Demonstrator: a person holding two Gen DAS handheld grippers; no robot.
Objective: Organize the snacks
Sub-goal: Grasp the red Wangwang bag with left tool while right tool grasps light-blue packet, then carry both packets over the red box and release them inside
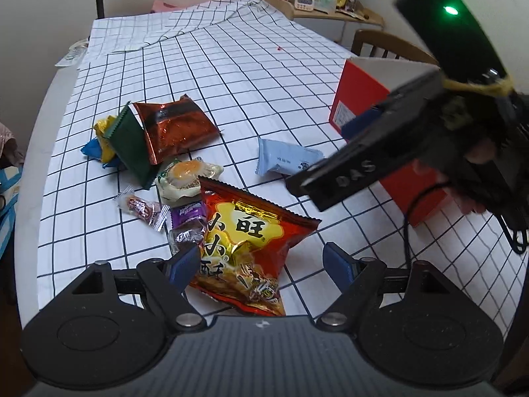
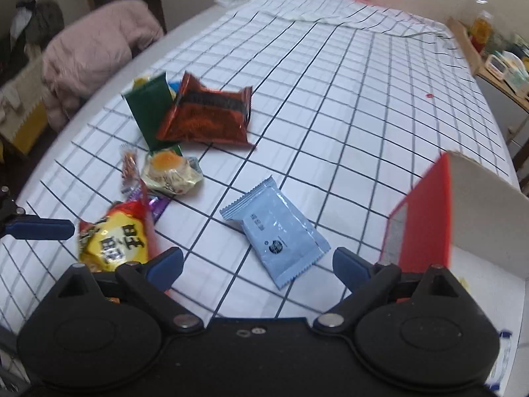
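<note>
Left tongs (image 1: 258,264) hang spread around the chip bag (image 1: 251,248); right tongs (image 2: 258,264) spread, tilted down above the blue packet (image 2: 274,228).

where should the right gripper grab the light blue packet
Take the light blue packet across its narrow width near the middle, coming straight down from above. It lies flat on the checked tablecloth, apart from the other snacks, with both long edges free. The right gripper is open just short of it.
</note>
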